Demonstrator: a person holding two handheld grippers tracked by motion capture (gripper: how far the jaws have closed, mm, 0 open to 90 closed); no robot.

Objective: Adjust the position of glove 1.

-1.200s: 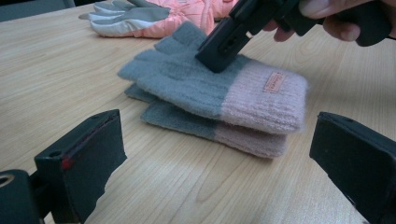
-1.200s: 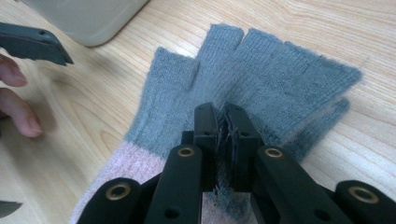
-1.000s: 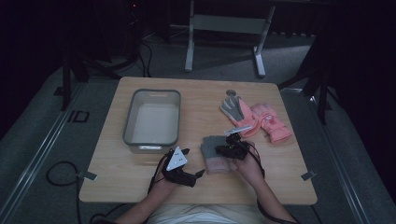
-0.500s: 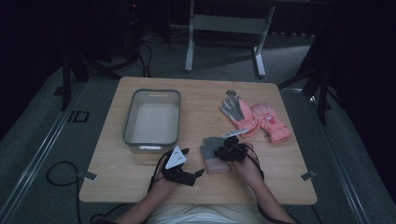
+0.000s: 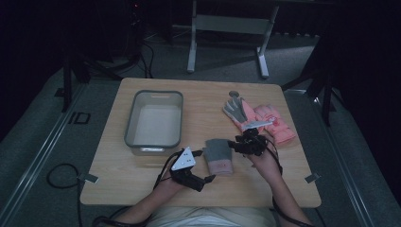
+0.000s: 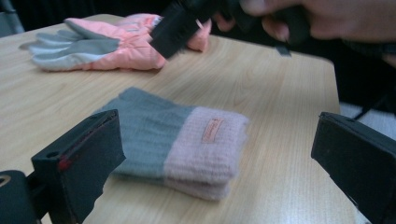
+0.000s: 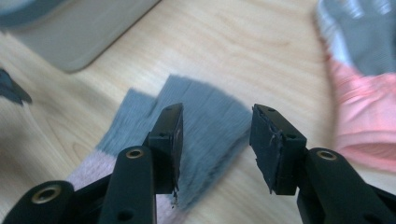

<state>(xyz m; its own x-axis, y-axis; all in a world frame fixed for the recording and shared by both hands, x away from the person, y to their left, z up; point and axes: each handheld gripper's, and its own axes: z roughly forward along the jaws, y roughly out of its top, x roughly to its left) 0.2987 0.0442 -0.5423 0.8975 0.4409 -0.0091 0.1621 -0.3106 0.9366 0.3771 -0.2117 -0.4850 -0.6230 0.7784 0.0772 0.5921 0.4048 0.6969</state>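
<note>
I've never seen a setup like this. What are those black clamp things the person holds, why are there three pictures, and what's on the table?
A person sits at a wooden table holding a two-jawed tool in each hand. The high view looks down from above; the other two pictures come from small cameras riding on each tool, looking along its black jaws. The left hand-held gripper stands open with nothing in it. The right hand-held gripper has just been opening; its jaws hang above the folded grey-and-pink knit glove, holding nothing. That glove lies flat on the table. Farther back lie pink-and-grey winter gloves, and to the left sits a grey tub.
</note>
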